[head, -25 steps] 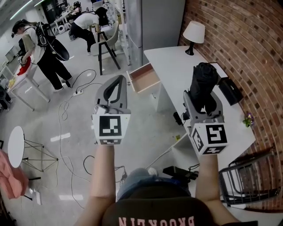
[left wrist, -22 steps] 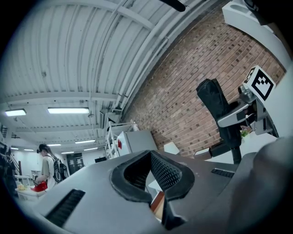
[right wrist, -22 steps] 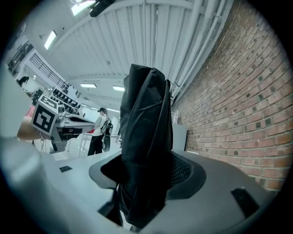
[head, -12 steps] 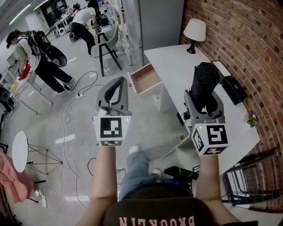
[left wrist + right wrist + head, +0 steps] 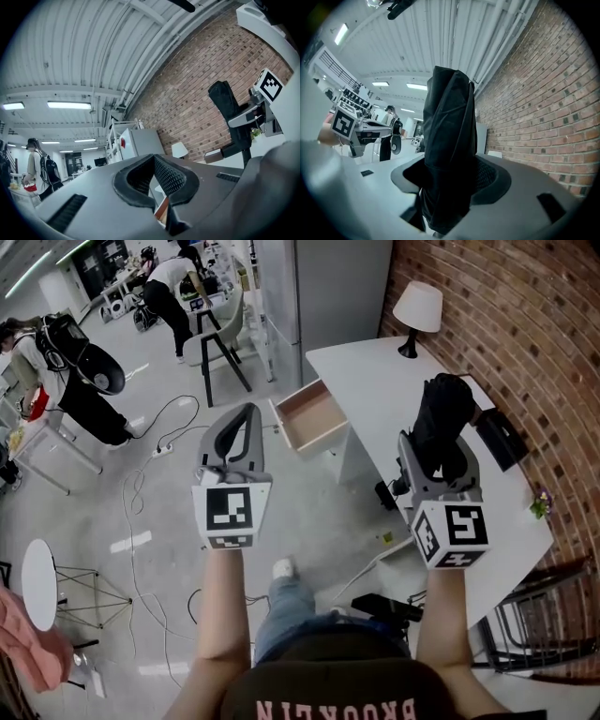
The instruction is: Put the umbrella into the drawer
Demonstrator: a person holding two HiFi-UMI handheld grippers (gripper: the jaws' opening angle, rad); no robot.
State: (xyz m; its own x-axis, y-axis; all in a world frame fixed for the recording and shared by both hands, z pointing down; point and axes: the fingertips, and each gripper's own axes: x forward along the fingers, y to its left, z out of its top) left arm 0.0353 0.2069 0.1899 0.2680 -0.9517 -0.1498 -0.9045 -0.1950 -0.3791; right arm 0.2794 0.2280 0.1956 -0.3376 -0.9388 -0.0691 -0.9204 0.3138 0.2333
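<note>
Umbrella (image 5: 442, 418), folded and black, is clamped between the right claw's (image 5: 450, 180) jaws.

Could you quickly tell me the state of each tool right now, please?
Left tool: closed, holding nothing.
Right tool: closed on the umbrella.
</note>
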